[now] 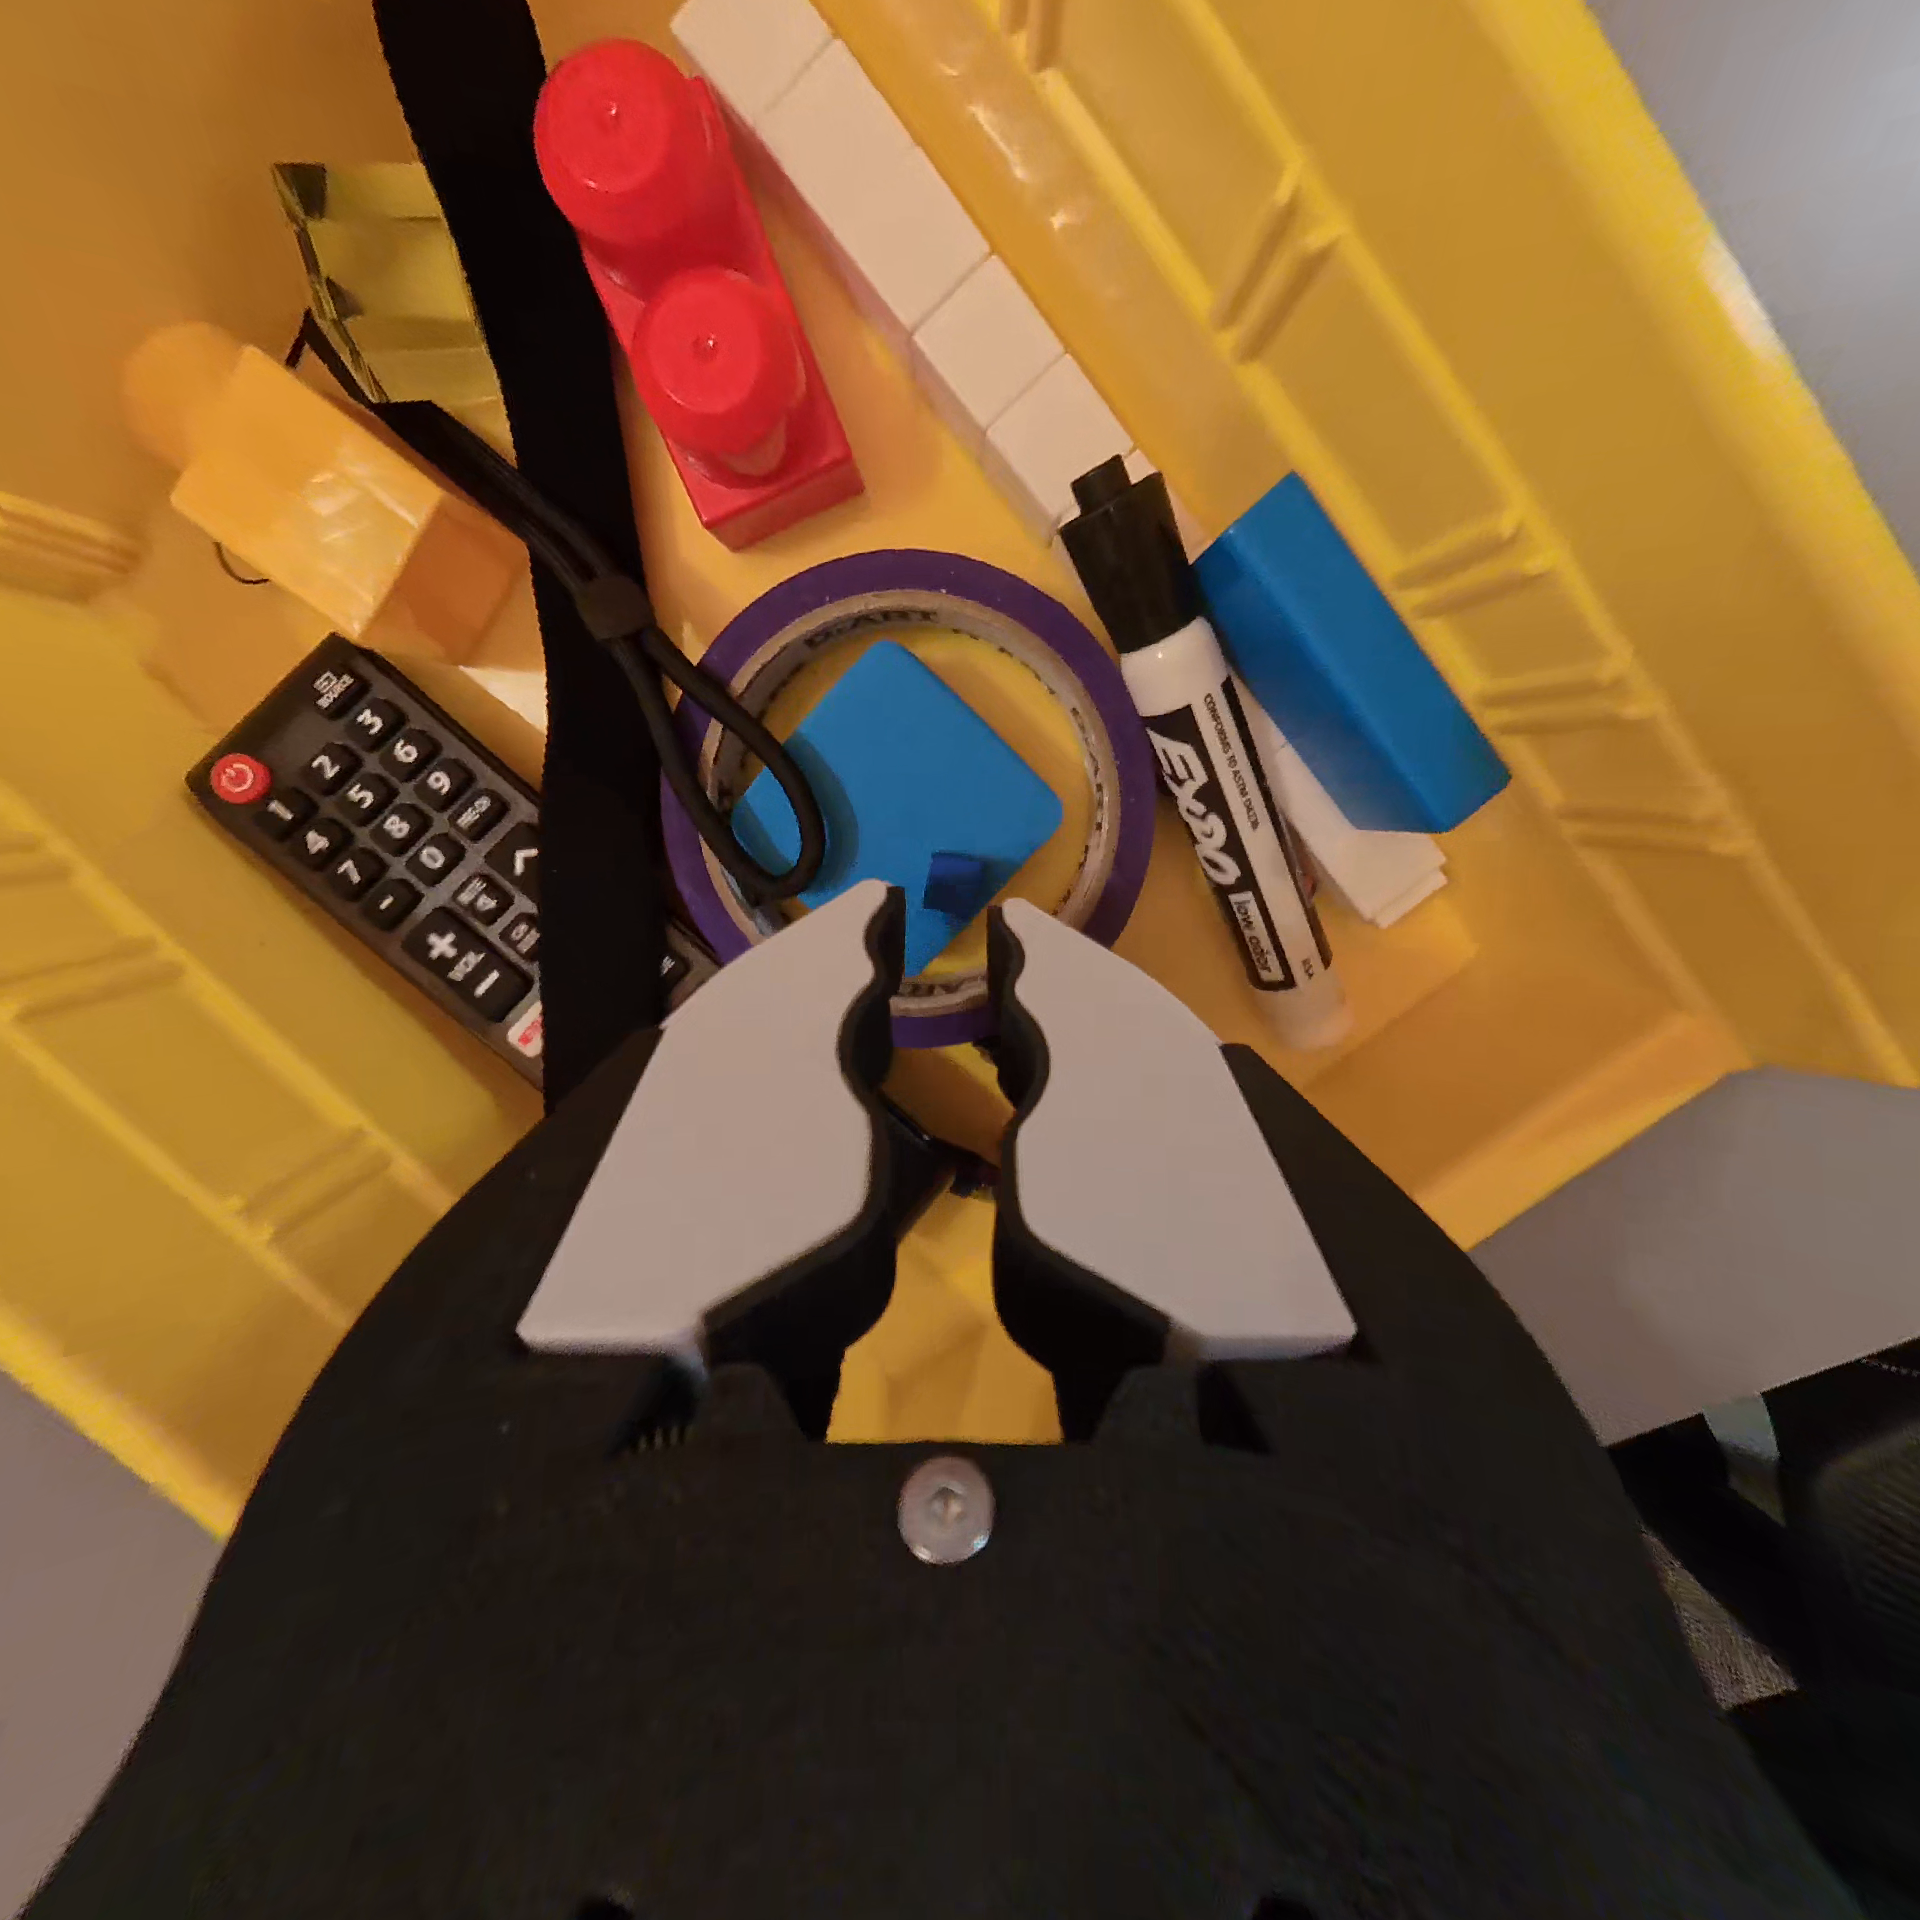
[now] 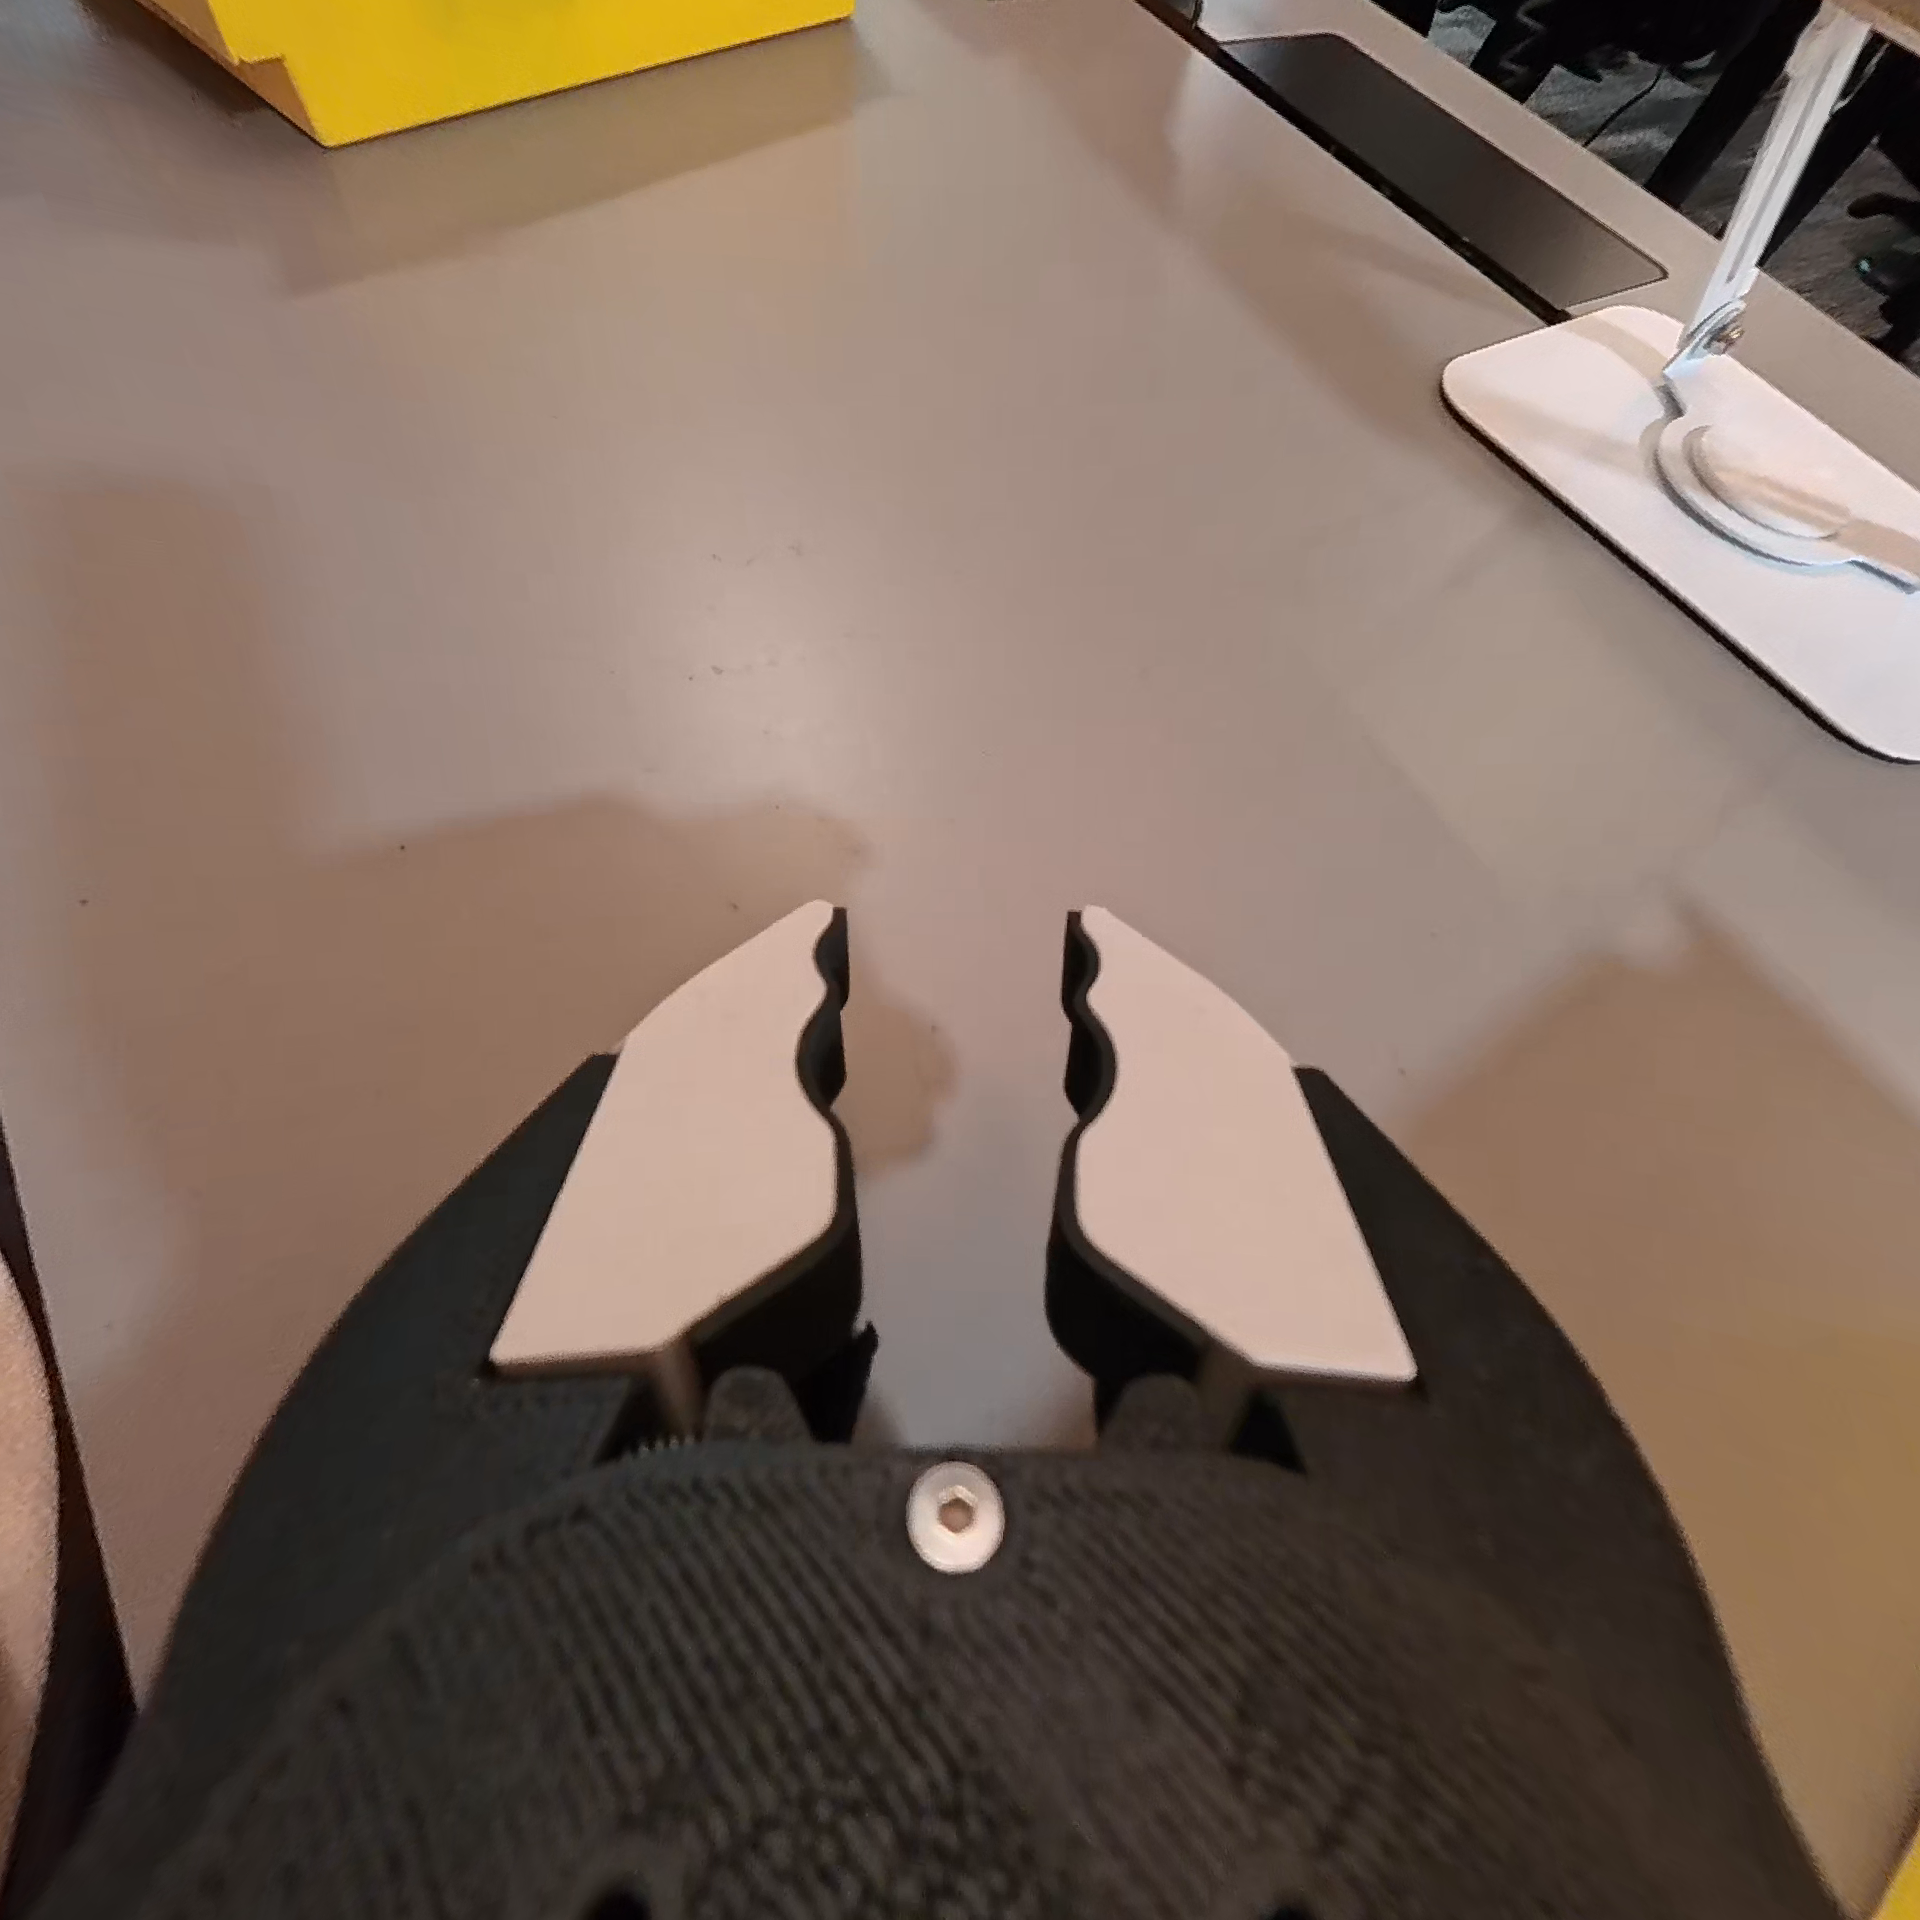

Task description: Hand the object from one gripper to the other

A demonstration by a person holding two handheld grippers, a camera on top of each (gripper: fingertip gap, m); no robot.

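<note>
blue flat piece (image 1: 914, 790) inside purple tape roll (image 1: 1127, 727), just beyond narrowly parted, empty left hand-held gripper (image 1: 943, 909)

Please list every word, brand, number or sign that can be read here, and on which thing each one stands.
I do not quote writing; these things bear it:
Black-capped whiteboard marker: printed label on its white barrel.
Purple tape roll: print inside its core.
Black remote control: marks on its buttons.
Right wrist view: no writing.
</note>
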